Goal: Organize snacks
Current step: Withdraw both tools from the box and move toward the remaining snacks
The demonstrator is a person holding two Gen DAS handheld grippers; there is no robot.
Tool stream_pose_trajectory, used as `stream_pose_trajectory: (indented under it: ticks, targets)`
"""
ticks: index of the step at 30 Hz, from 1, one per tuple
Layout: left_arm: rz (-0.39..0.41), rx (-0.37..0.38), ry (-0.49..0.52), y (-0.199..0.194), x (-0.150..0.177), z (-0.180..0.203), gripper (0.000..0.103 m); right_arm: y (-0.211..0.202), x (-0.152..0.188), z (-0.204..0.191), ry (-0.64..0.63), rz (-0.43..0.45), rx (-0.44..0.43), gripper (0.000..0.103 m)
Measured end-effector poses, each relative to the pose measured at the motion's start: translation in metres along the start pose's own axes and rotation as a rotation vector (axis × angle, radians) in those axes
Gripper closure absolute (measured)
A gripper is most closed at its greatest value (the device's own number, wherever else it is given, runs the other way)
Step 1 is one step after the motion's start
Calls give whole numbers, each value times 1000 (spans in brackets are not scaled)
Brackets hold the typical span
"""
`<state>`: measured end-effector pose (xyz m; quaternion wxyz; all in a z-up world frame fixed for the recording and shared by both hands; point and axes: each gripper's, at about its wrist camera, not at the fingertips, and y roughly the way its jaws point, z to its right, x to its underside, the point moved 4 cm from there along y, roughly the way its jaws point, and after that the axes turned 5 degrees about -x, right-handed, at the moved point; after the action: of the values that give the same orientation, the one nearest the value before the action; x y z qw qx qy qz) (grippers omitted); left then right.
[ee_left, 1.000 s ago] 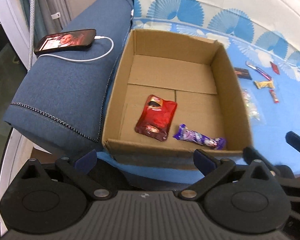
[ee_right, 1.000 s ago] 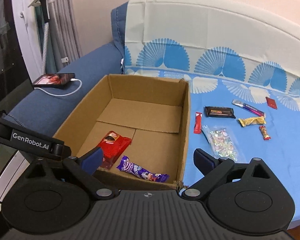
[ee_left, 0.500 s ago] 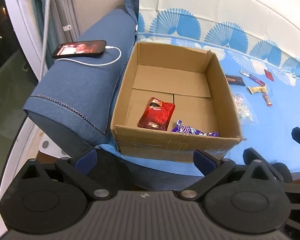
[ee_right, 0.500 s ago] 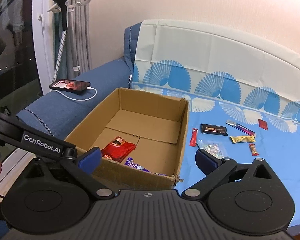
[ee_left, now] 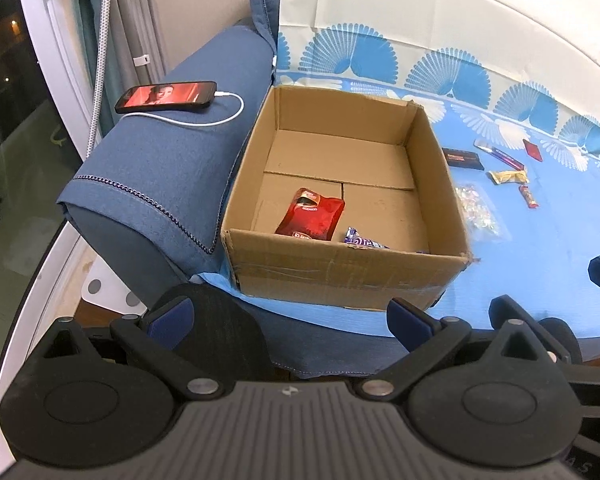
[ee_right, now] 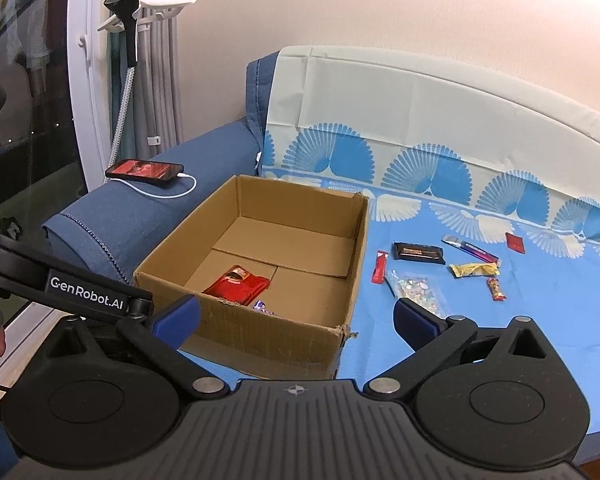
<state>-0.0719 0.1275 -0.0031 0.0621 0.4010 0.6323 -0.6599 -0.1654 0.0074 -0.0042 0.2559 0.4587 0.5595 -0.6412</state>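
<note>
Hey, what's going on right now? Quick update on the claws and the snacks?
Left gripper and right gripper open, holding nothing. Two snacks in the box; the rest on the blue sheet. Nothing in the way.

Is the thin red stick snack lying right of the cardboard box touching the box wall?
Apart. The right wrist view shows blue cloth between the red stick and the cardboard box.

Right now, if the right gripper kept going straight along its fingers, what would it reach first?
Probably the cardboard box: the open right gripper points at its near wall and right front corner. Depth is unclear in the fisheye view.
</note>
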Motion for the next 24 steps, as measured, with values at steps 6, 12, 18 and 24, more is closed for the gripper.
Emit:
stream_pose_trajectory:
  ticks: [6,12,18,24]
  targets:
    - [5,-6,3,-4,1,1,0,-2,0,-1,3,4,-3,0]
    - [1,-12,8,-7,3,0,0,-4,2,-1,3,-3,-4,0]
    - [11,-10,20,-9,4,2,0,-4,3,0,7,-8,4,0]
    - [-10,-10,24,-5,5,2,0,-2,3,-2,6,-23,8,0]
